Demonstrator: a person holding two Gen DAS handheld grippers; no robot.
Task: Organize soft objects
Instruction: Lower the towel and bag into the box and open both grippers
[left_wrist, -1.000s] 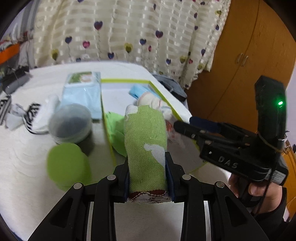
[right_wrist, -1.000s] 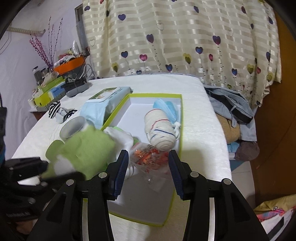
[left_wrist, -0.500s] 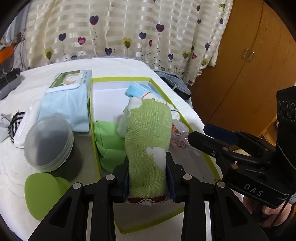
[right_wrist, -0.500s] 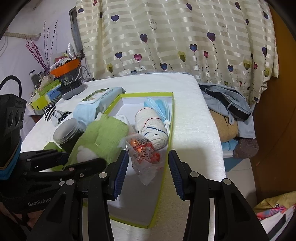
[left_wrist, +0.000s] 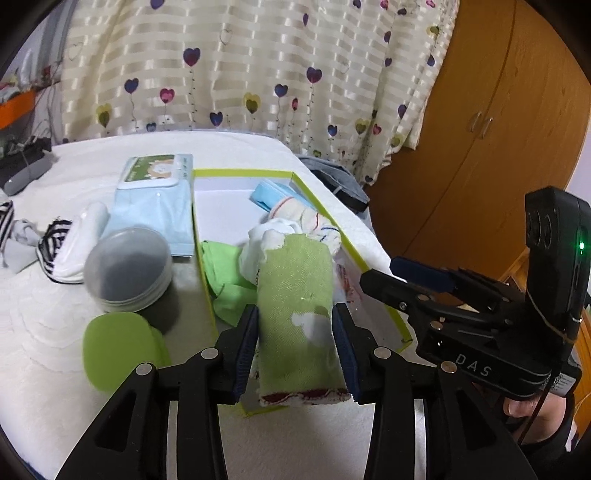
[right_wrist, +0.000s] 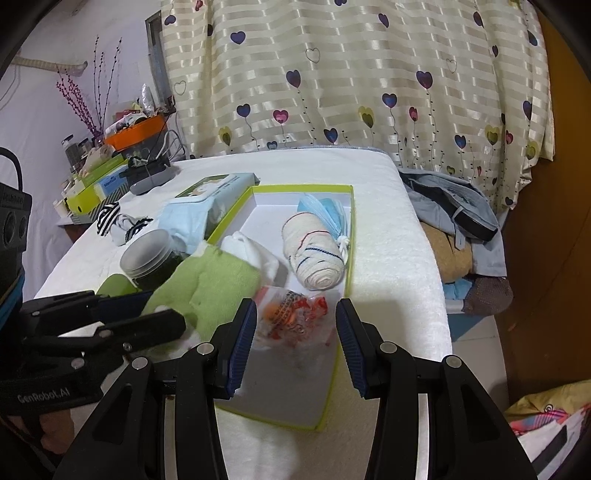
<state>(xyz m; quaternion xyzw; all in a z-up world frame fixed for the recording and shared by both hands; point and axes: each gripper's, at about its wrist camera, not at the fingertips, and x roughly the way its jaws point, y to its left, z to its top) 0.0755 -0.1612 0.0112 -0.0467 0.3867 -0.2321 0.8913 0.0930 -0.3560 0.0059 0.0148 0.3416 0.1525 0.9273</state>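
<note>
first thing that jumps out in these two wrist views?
The rolled green cloth between the pads of the left hand-held gripper, held over the near end of the lime-edged white box; the jaws are opening. Next, the cream roll with red and blue stripes lying inside that box, at its far end. The right hand-held gripper hangs open and empty over a crinkly clear packet with red print in the box.

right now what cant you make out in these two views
- Left wrist view: the floor of the box under the green rolled cloth, hidden by the cloth and the left gripper, whose jaws are opening around it.
- Right wrist view: contents of the clear packet, too blurred.
- Both views: print on the wipes pack, too small.
</note>
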